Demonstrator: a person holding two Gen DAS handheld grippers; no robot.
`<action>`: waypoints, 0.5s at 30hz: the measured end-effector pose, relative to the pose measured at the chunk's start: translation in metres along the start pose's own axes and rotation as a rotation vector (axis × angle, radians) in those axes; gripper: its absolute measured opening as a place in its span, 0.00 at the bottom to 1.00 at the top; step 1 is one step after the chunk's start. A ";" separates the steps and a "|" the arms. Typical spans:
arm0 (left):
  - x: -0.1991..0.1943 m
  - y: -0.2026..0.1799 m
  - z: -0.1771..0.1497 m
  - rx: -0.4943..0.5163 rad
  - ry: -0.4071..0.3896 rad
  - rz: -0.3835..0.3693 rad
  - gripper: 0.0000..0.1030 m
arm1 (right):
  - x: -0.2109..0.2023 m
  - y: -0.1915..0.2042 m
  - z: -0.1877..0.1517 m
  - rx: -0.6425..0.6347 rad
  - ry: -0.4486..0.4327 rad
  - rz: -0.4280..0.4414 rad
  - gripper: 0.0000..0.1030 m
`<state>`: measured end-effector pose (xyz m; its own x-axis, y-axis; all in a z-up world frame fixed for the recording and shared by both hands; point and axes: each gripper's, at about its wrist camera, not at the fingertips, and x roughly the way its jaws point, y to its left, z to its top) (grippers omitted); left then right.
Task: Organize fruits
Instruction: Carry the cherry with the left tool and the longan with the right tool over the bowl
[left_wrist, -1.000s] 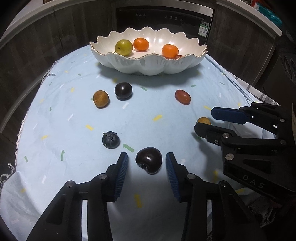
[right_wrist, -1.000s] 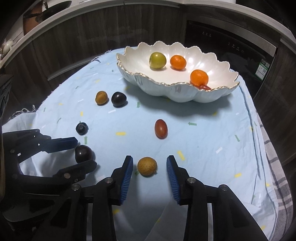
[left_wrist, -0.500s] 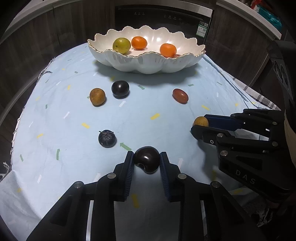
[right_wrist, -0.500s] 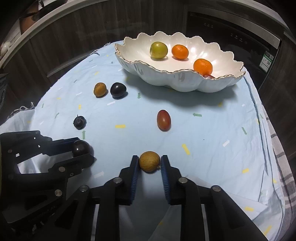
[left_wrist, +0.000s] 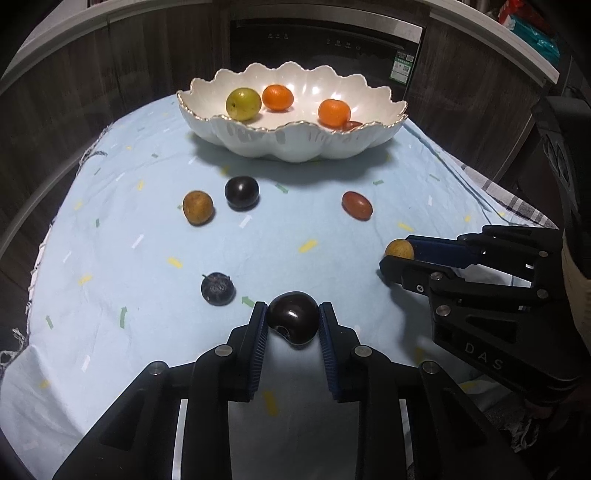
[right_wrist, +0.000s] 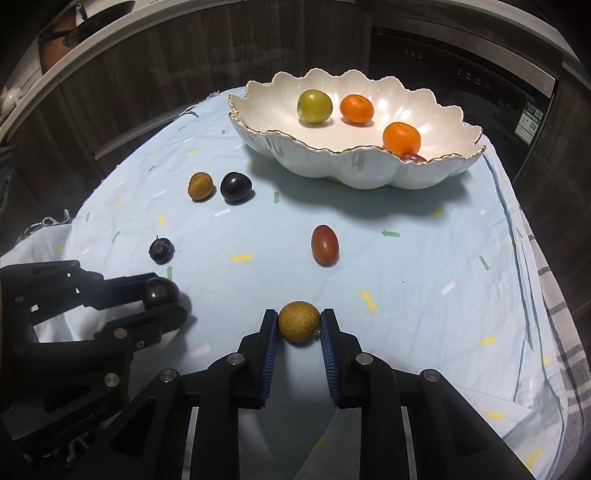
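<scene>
- The left tool (left_wrist: 293, 325) is clenched on a glossy dark plum (left_wrist: 293, 320), its blue pads pressed to both sides of the fruit near the front edge of the surface.
- The right tool (right_wrist: 298, 325) grips a speckled tan fruit (right_wrist: 298, 320) the same way, just to the right of the left tool.
- On the pale blue confetti-print cloth (left_wrist: 147, 288) lie four loose fruits: a wrinkled dark berry (left_wrist: 217, 288) close to the left tool, a second tan fruit (left_wrist: 198, 207) just beside another dark plum (left_wrist: 242, 192) farther back, and a reddish oval fruit (right_wrist: 324, 244) standing apart in the middle.
- At the far end a white scalloped bowl (right_wrist: 354, 168) with a gold rim holds a yellow-green fruit (right_wrist: 314, 106), two oranges (right_wrist: 357, 109) and a small red fruit partly hidden behind the rim.
</scene>
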<state>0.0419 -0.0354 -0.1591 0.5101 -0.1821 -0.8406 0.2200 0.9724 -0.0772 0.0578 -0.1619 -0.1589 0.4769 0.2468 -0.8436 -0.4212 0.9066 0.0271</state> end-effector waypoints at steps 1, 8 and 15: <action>-0.001 0.000 0.001 -0.001 -0.002 0.001 0.27 | -0.001 0.000 0.000 0.002 -0.003 0.000 0.24; -0.007 0.005 0.005 -0.007 -0.015 0.018 0.27 | -0.006 0.003 0.002 0.002 -0.013 -0.005 0.24; -0.012 0.008 0.012 -0.004 -0.031 0.030 0.27 | -0.010 0.002 0.009 0.011 -0.019 -0.011 0.24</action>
<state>0.0471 -0.0276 -0.1432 0.5418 -0.1576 -0.8256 0.2013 0.9780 -0.0546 0.0587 -0.1599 -0.1454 0.4963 0.2432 -0.8334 -0.4073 0.9130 0.0238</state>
